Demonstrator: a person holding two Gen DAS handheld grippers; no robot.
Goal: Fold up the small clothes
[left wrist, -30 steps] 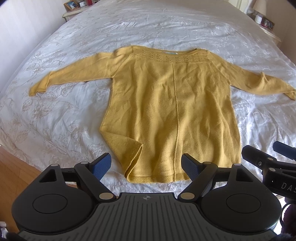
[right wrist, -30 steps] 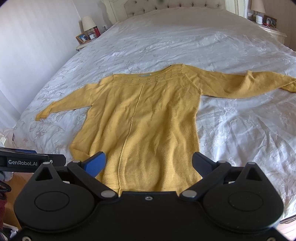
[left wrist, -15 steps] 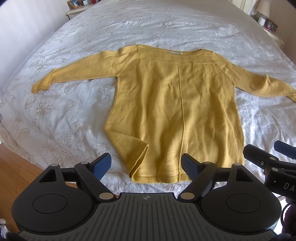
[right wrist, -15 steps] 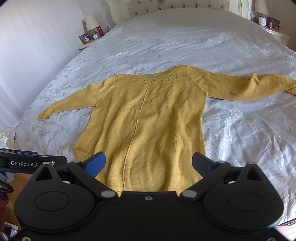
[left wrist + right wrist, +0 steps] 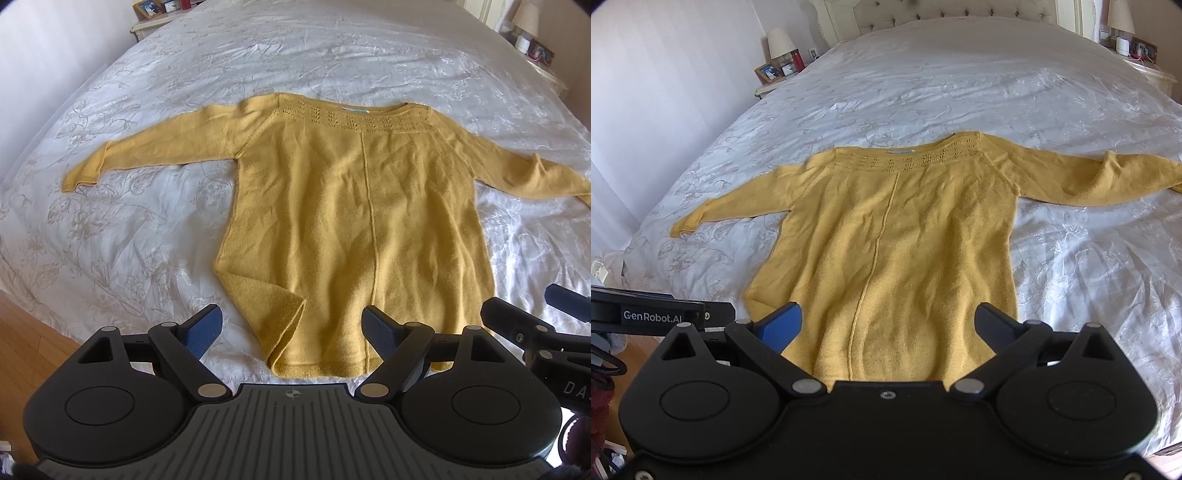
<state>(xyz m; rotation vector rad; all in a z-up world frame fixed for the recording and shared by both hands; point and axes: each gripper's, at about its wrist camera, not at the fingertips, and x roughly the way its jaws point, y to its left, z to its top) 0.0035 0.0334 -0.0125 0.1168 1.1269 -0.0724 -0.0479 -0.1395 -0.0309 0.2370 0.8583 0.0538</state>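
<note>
A mustard-yellow sweater (image 5: 354, 229) lies face up and spread flat near the foot of a bed (image 5: 258, 66) covered in a white embroidered spread, both sleeves stretched out to the sides, its neckline toward the headboard and its hem toward us. The lower left corner of the hem (image 5: 280, 314) is turned over on itself, the one flaw in an otherwise flat layout. Compared with a second ago, we see the sweater sitting slightly lower and larger in both wrist views, so both grippers have edged forward toward it; nothing on the bed has moved. We judge that folding has not begun and that this is the approach to a first grasp, probably at the hem or a sleeve. Our left gripper (image 5: 291, 328) hovers just above the folded hem corner, pads wide apart and holding nothing. Our right gripper (image 5: 886, 325) hangs over the middle of the hem, likewise spread and empty, level with its partner and close beside it. Bedside tables with a lamp (image 5: 781, 42) and picture frames flank the bed, well apart from the garment.
</note>
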